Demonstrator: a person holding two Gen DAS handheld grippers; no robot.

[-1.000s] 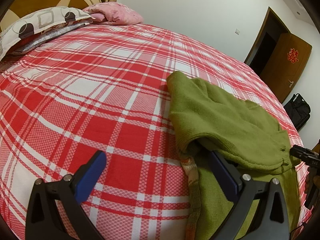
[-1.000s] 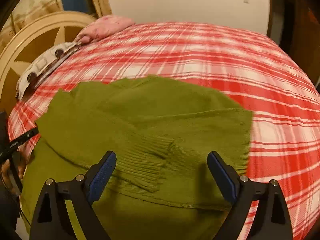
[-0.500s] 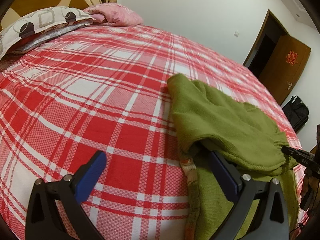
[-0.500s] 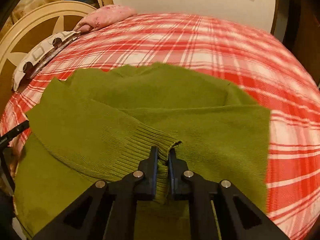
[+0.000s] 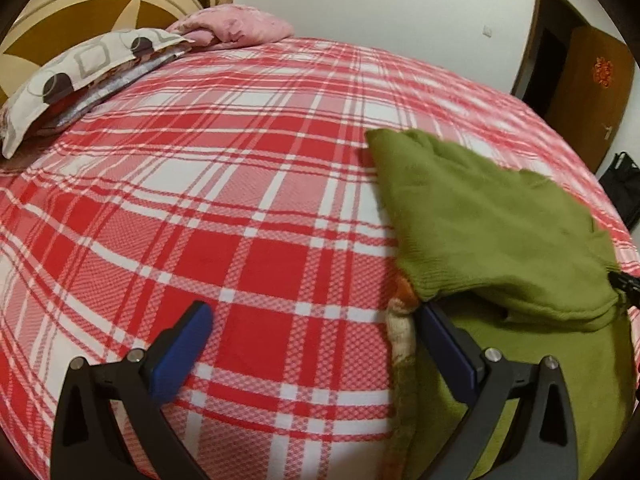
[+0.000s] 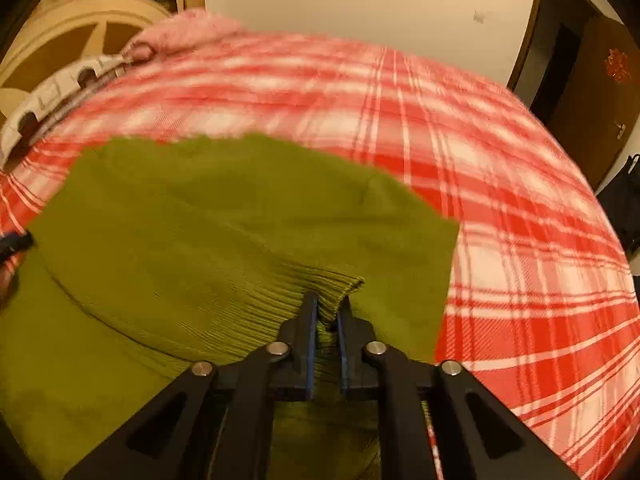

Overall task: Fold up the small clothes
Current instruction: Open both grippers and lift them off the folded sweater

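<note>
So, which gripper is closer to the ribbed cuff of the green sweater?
Right. The right gripper is closed on the ribbed cuff. The left gripper stands open at the sweater's other edge, mostly over the plaid bedspread.

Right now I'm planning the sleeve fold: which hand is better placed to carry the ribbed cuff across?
Right: its tool already pinches the green knitted sweater's ribbed cuff; the left tool stands open over the red plaid bedspread.
</note>
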